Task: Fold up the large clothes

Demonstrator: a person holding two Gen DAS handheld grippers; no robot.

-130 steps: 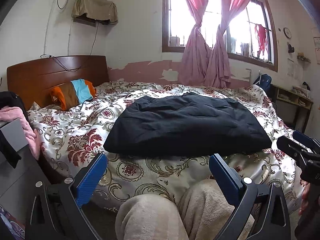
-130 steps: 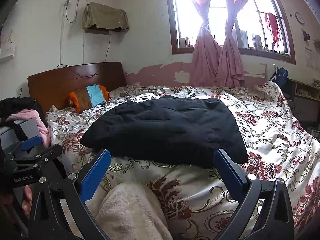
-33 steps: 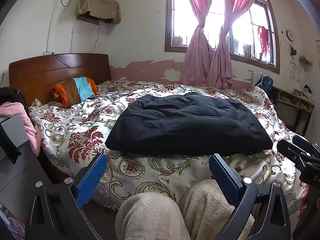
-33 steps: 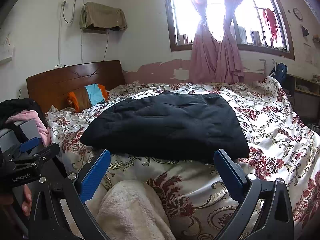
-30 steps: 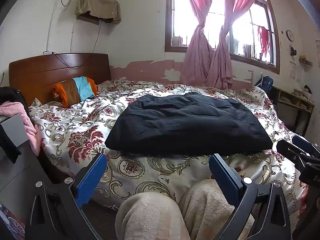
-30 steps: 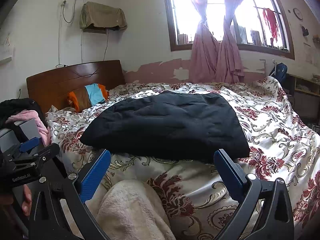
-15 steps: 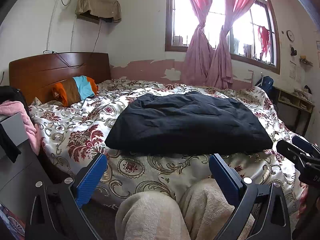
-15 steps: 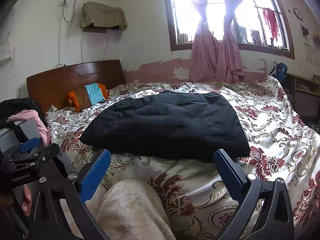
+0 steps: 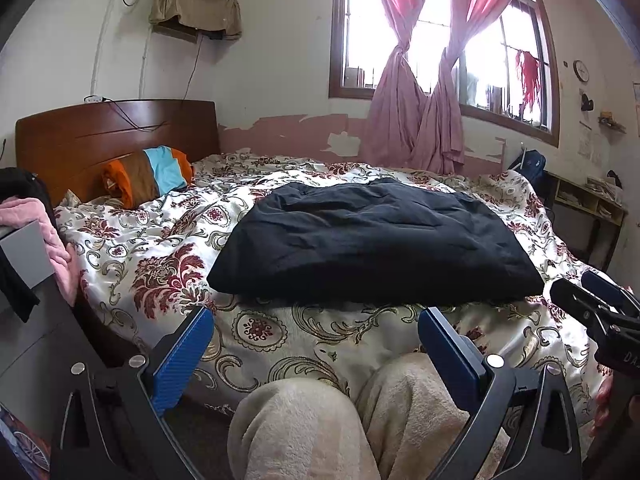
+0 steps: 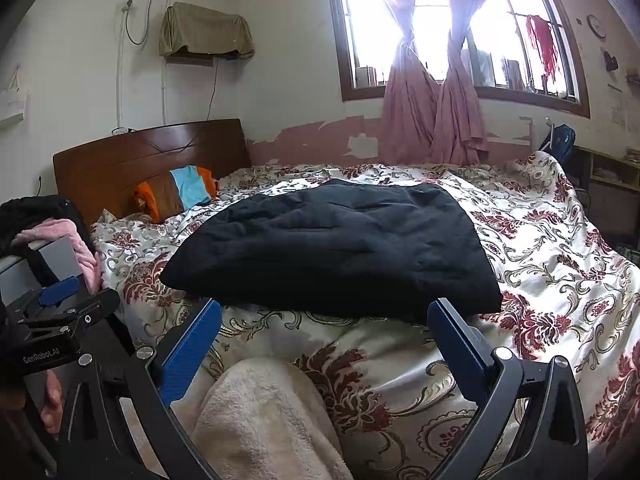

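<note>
a: where does the garment sit?
b: the black padded garment (image 9: 372, 240) lies folded into a thick rectangle, centre of frame in both views, flat on the floral bedspread (image 9: 168, 256). its near edge stops short of the bed's front edge.

a: finger state?
b: left gripper (image 9: 316, 344) spread wide and holding nothing, both blue pads at the bottom of the frame, apart from the cloth. right gripper (image 10: 324, 344) likewise spread wide and holding nothing, pads low in frame, not touching the garment.

a: what lies between the grippers and the garment?
b: cream fleece-clad knees (image 9: 320, 428) fill the bottom centre of the left wrist view, between the two fingers, and a strip of bare bedspread lies between them and the garment. in the right wrist view one fleece knee (image 10: 264, 420) shows lower left of centre.

a: surroundings?
b: wooden headboard (image 9: 104, 136) at left; an orange, brown and blue striped pillow (image 9: 152, 174) leans just in front of it. pink cloth (image 9: 48, 236) drapes over a grey box at the left edge. pink curtains (image 9: 420, 104), knotted, hang at the window, upper right. a covered wall unit (image 9: 196, 8) is upper left. a shelf (image 9: 588, 204) stands at the right edge, beyond the bed.

a: can each gripper see the other?
b: yes. the right one shows at the right edge of the left wrist view, the left one at the left edge of the right wrist view.
</note>
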